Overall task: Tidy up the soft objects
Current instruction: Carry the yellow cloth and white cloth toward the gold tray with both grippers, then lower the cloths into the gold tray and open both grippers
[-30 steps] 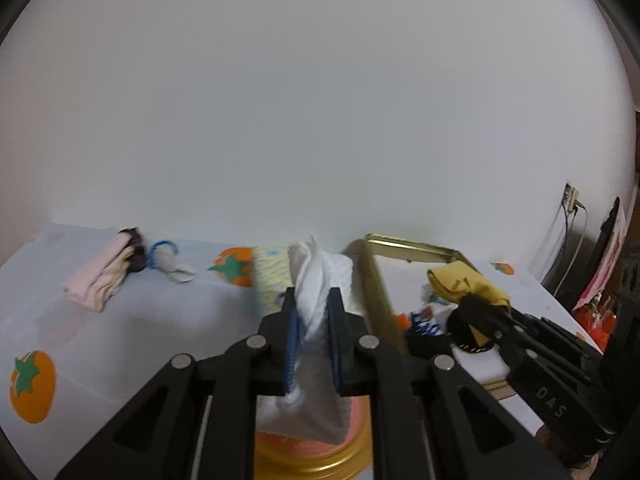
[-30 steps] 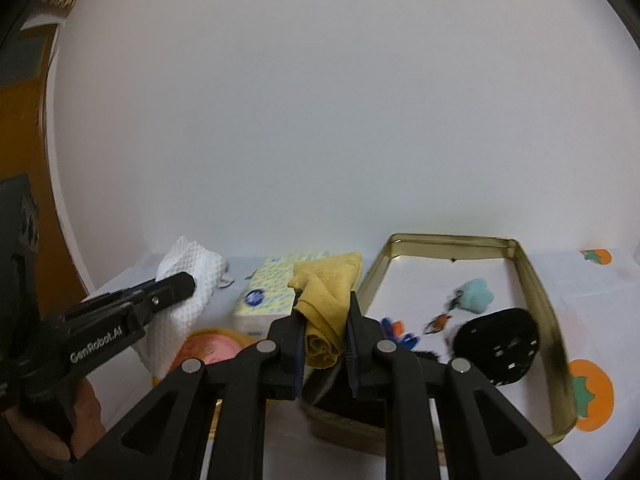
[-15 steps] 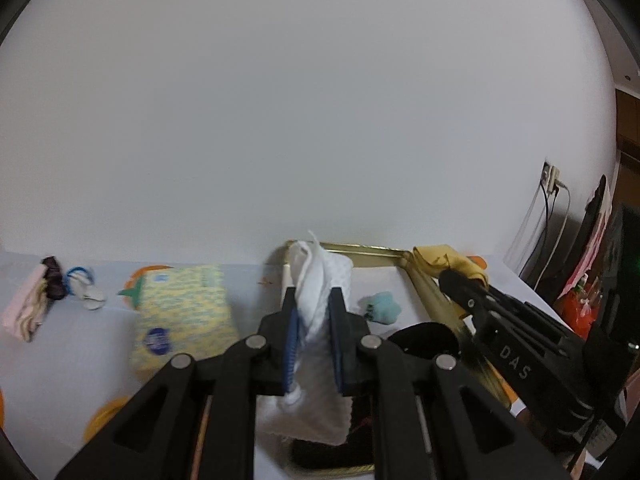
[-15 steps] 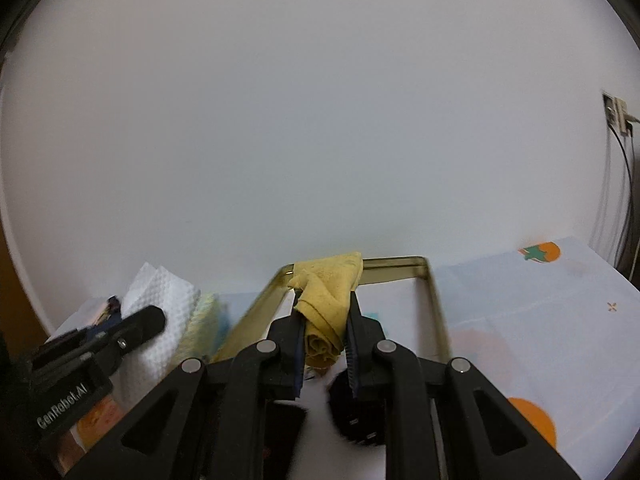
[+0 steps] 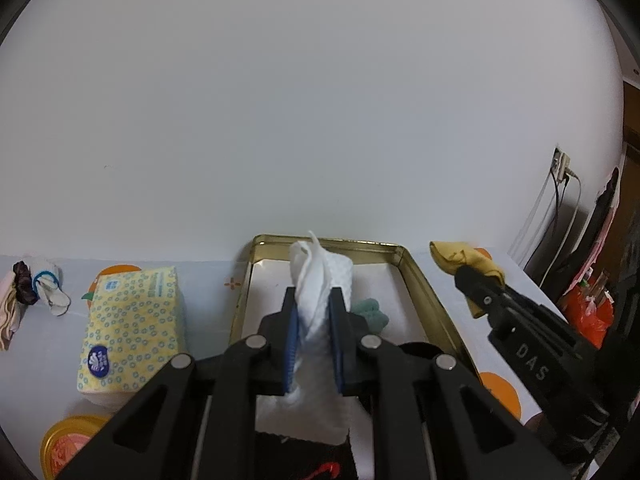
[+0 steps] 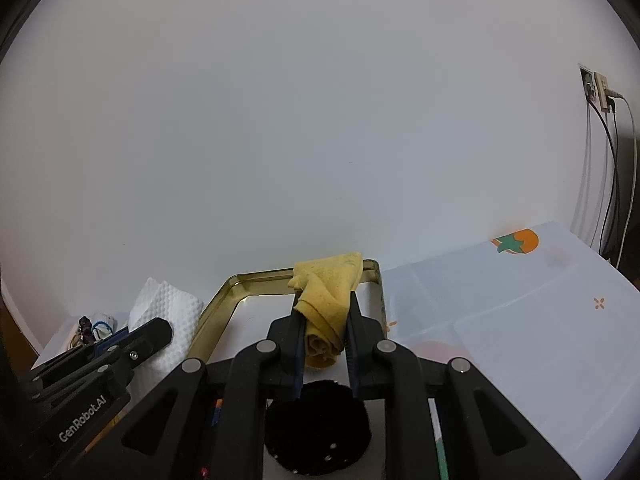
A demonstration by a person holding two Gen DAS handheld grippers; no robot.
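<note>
My left gripper [image 5: 313, 294] is shut on a white quilted cloth [image 5: 320, 280] and holds it above the gold metal tray [image 5: 420, 280]. My right gripper [image 6: 325, 300] is shut on a yellow cloth [image 6: 326, 296] and holds it over the tray's right part [image 6: 216, 300]. In the left wrist view the right gripper [image 5: 476, 280] with the yellow cloth [image 5: 460, 258] is to the right of the tray. In the right wrist view the left gripper [image 6: 160, 330] with the white cloth [image 6: 168, 308] is at the left.
A green soft toy [image 5: 370, 310] and a round black object [image 6: 316, 424] lie in the tray. A yellow tissue pack [image 5: 132, 328] lies left of the tray. Hair ties and folded cloths [image 5: 24, 292] lie at far left. A yellow lid [image 5: 68, 448] is at lower left. Cables [image 6: 612, 168] hang at right.
Both grippers have swung to the right, still holding their cloths. The tray now sits straight ahead of the left gripper, and the right gripper looks past the tray's right edge.
</note>
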